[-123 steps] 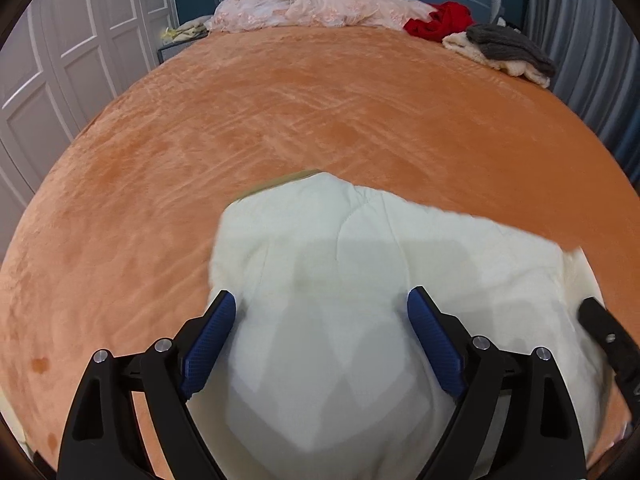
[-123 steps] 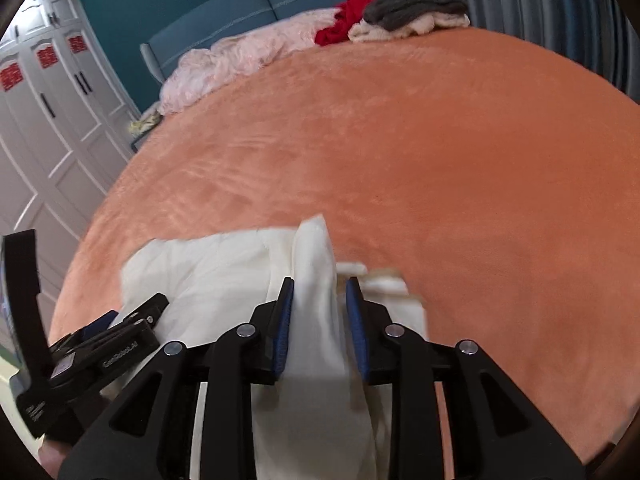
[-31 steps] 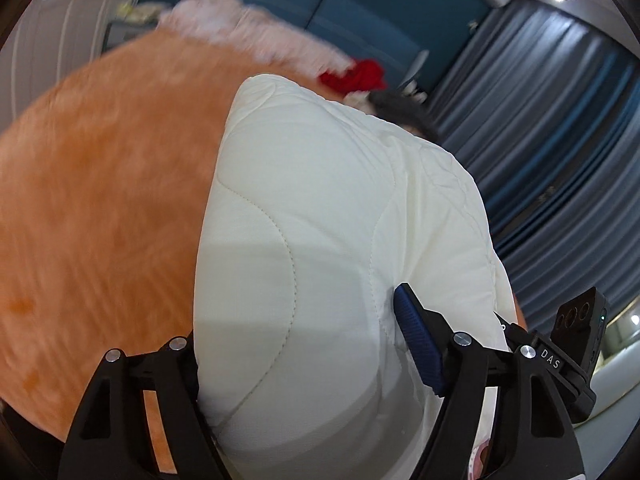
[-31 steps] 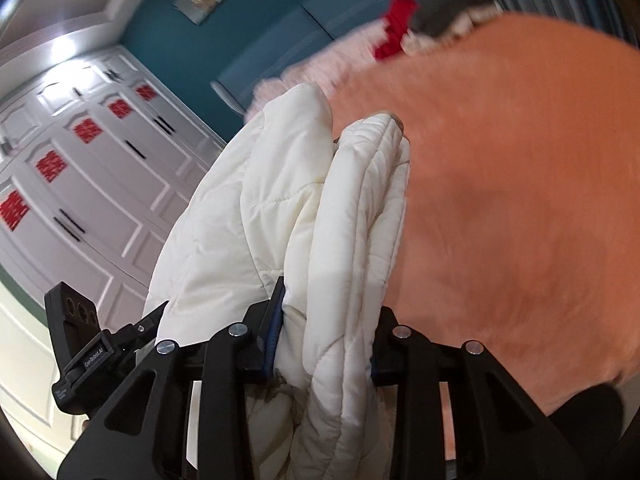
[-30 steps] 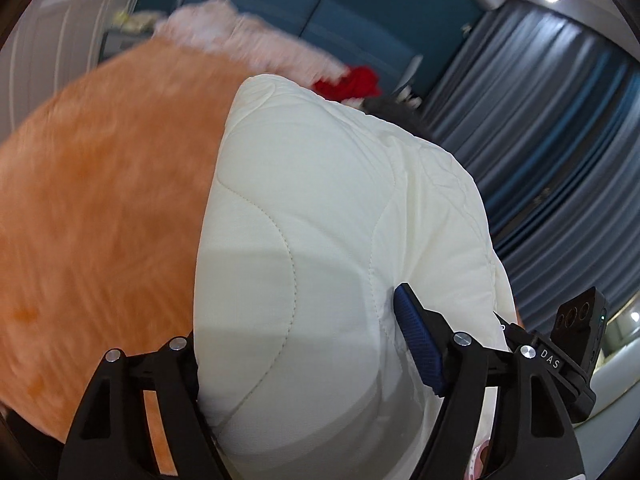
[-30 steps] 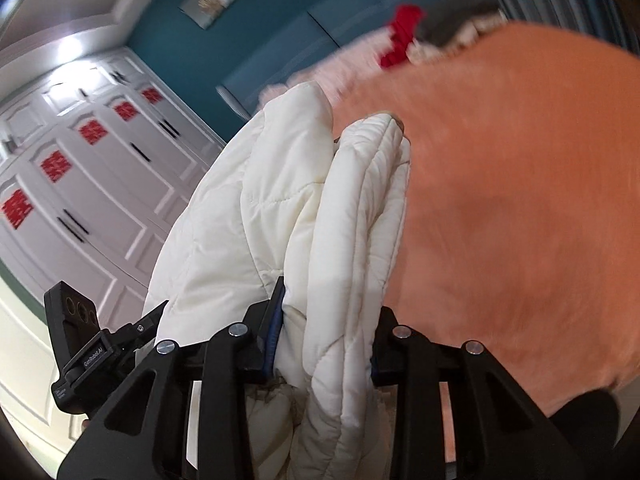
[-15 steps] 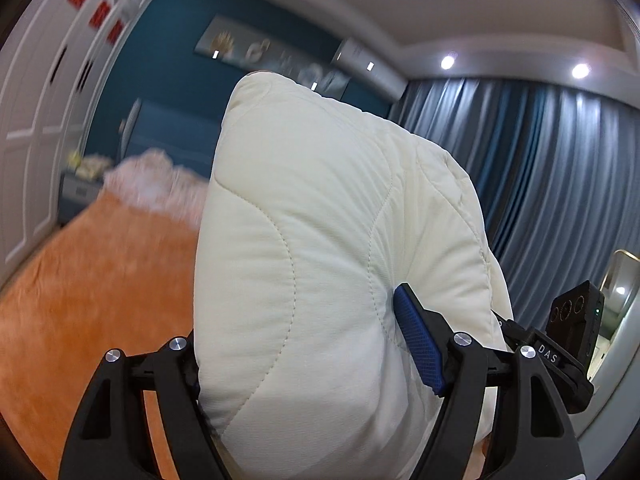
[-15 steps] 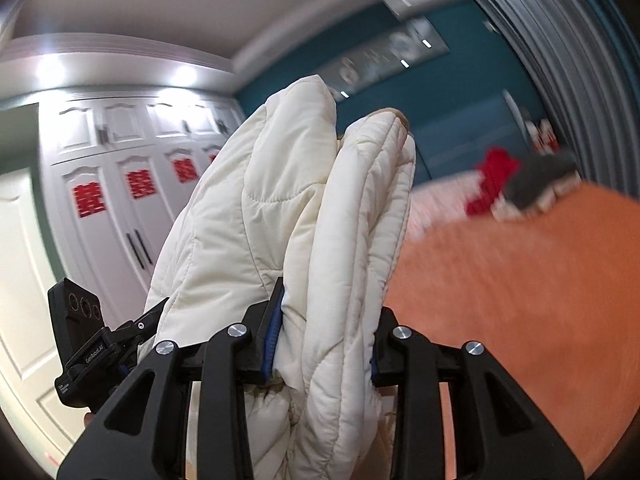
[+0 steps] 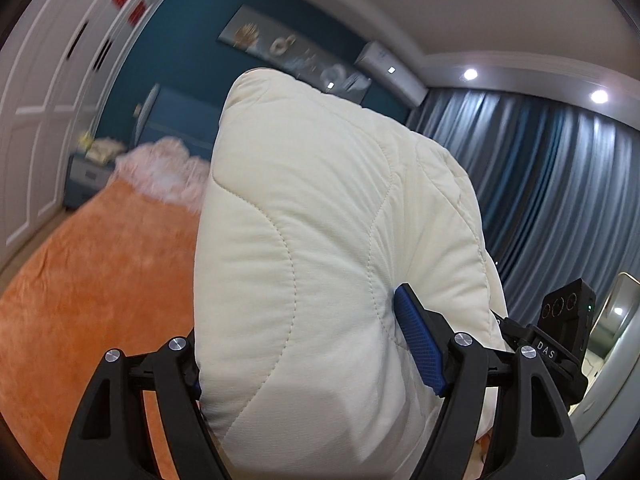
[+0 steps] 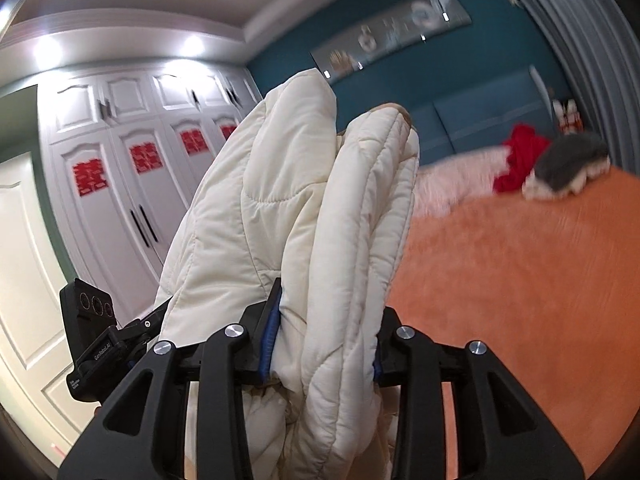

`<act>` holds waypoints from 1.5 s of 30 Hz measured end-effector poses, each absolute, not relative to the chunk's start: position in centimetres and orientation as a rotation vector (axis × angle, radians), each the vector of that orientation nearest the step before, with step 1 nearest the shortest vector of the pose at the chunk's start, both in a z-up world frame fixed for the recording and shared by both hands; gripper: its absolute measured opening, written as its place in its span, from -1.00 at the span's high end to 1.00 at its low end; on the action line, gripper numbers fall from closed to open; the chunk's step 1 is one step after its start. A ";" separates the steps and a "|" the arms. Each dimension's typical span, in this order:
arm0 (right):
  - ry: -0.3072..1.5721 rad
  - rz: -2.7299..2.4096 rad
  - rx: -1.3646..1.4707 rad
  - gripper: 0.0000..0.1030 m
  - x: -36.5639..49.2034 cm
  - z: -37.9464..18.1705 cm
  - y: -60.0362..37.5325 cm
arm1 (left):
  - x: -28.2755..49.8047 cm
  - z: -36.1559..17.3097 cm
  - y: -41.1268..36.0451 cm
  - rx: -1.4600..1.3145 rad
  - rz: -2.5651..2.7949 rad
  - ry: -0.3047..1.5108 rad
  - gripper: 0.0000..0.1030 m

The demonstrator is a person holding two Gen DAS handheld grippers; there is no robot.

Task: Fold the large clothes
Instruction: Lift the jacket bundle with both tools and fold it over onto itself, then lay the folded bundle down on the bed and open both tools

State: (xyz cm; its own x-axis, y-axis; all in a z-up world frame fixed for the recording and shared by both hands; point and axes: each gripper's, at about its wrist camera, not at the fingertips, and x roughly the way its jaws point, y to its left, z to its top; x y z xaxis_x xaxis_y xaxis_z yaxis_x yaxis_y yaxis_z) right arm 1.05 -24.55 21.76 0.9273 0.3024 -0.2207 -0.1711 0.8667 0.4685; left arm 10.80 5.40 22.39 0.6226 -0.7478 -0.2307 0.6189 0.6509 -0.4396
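Note:
A folded cream quilted jacket hangs in the air above the orange bed, held from both sides. My left gripper is shut on its thick folded end, jaws wide apart, the blue pad pressed into the padding. My right gripper is shut on the other end of the jacket, where several layers bulge up between the fingers. The bed lies below and to the right in the right wrist view. Each gripper's black camera block shows at the edge of the other's view.
At the head of the bed lie a pink blanket, a red garment and a grey and cream pile. White wardrobes line one side, grey curtains the other. A nightstand stands by the blue headboard.
Both grippers have risen and tipped upward with the jacket. The bed has dropped low in both views, and walls and ceiling now fill the top. The grip looks the same.

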 end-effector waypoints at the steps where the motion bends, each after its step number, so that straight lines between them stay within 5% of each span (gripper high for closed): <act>1: 0.318 0.253 0.472 0.35 2.3 20.5 -24.6 | 12.1 20.8 5.4 -0.337 -0.795 0.444 -0.42; 24: 0.830 0.108 0.646 0.34 17.8 -8.1 -25.7 | 27.7 -7.7 4.9 -0.416 -0.655 0.995 -0.42; 26: 0.853 0.102 0.667 0.20 17.9 -9.9 -25.8 | 27.9 -9.3 5.2 -0.421 -0.639 1.023 -0.42; 38: 0.858 0.016 0.599 -0.21 13.1 -6.9 -28.6 | 25.7 -6.9 6.8 -0.329 -0.556 1.027 -0.49; 42: 0.809 -0.035 0.487 -0.18 11.1 -2.9 -28.7 | 24.5 -2.4 7.6 -0.195 -0.458 0.913 -0.49; 45: 0.755 -0.049 0.350 0.08 11.6 0.6 -27.0 | 24.2 1.8 6.4 -0.081 -0.319 0.801 -0.49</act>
State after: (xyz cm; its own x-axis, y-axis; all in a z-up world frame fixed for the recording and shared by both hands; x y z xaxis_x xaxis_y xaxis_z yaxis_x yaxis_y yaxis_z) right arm 11.62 -27.03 0.64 0.7298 0.0811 -0.6788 0.1683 0.9411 0.2933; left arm 24.19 6.38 1.79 0.6513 -0.3110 -0.6922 0.2504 0.9491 -0.1909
